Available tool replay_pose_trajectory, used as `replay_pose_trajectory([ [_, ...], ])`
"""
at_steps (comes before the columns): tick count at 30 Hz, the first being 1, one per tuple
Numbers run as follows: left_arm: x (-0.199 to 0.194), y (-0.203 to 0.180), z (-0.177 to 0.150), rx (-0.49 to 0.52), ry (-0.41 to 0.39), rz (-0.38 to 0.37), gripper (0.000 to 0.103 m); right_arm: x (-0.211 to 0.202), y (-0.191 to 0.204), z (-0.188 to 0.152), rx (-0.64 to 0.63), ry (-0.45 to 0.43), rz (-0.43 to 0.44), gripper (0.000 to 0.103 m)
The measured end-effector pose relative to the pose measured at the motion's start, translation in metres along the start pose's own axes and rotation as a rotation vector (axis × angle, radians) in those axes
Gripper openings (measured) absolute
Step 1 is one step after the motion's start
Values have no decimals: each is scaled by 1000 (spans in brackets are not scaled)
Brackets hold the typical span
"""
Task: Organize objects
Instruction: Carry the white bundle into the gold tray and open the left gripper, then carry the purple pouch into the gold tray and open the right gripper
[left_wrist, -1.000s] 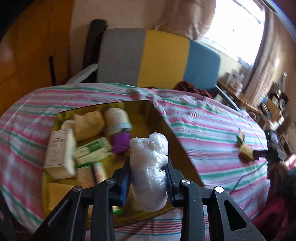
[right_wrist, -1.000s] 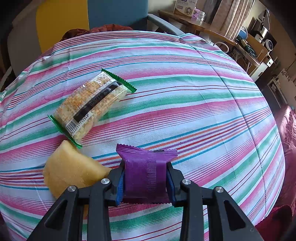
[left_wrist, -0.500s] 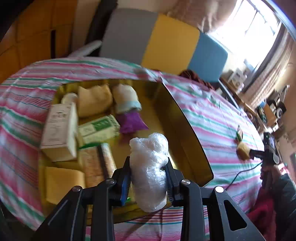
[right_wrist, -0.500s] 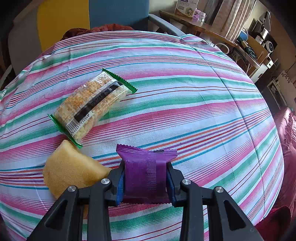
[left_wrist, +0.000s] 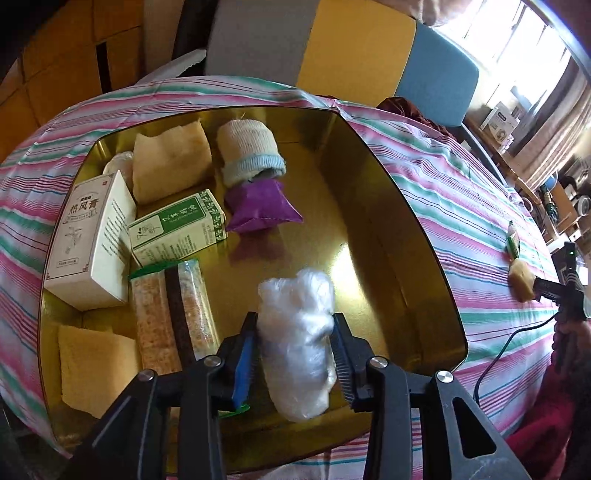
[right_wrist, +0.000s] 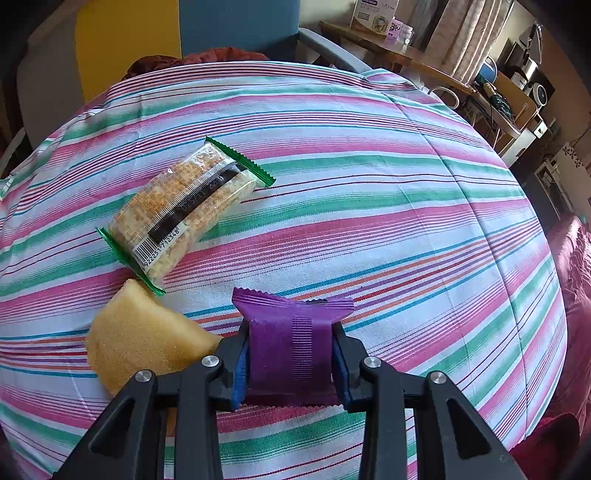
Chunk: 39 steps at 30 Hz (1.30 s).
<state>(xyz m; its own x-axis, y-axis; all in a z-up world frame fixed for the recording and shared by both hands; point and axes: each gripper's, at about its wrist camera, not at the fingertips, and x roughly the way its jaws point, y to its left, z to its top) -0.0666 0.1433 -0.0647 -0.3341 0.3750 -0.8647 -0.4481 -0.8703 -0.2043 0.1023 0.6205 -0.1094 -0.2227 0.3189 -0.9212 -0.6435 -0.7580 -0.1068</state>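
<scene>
Left tongs (left_wrist: 293, 354), low centre of frame, clenched on a crumpled plastic-wrap bundle (left_wrist: 295, 343) above the gold tray (left_wrist: 424, 258): light, soft, slippery, best pinched mid-body. Right tongs (right_wrist: 291, 363), low centre, gripping a purple sachet (right_wrist: 290, 339): thin, crinkly, held across the middle. Beyond, on the striped cloth, yellow sponge (right_wrist: 144, 336), then cracker pack (right_wrist: 181, 210).

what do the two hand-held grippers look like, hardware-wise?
Both match: the left hand-held gripper and right hand-held gripper have black angular linkage arms with triangular cutouts, silver round pivot bolts and blue ribbed finger pads. Seen from the left wrist, the right unit trails a thin black cable. No markings visible.
</scene>
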Motion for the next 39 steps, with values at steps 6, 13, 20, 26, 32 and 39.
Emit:
replay_pose_trajectory([
  [6, -22, 5, -3, 1, -61, 31, 54, 0, 0, 0, -1, 0, -1, 36],
  [13, -43, 14, -9, -8, -135, 99, 54, -2, 2, 3, -15, 0, -15, 34],
  [20, -66, 17, -18, 37, -229, 191, 61, -3, 4, 4, -19, -7, -34, 34],
  [26, -76, 23, -21, 37, -260, 196, 61, -23, 6, 6, -7, -63, -31, 34],
  [32, -78, 34, -25, 12, -267, 188, 61, -72, 14, 4, 19, -167, 8, 34],
  [39, -79, 44, -30, -14, -273, 189, 61, -139, 90, 0, -109, -279, 175, 34],
])
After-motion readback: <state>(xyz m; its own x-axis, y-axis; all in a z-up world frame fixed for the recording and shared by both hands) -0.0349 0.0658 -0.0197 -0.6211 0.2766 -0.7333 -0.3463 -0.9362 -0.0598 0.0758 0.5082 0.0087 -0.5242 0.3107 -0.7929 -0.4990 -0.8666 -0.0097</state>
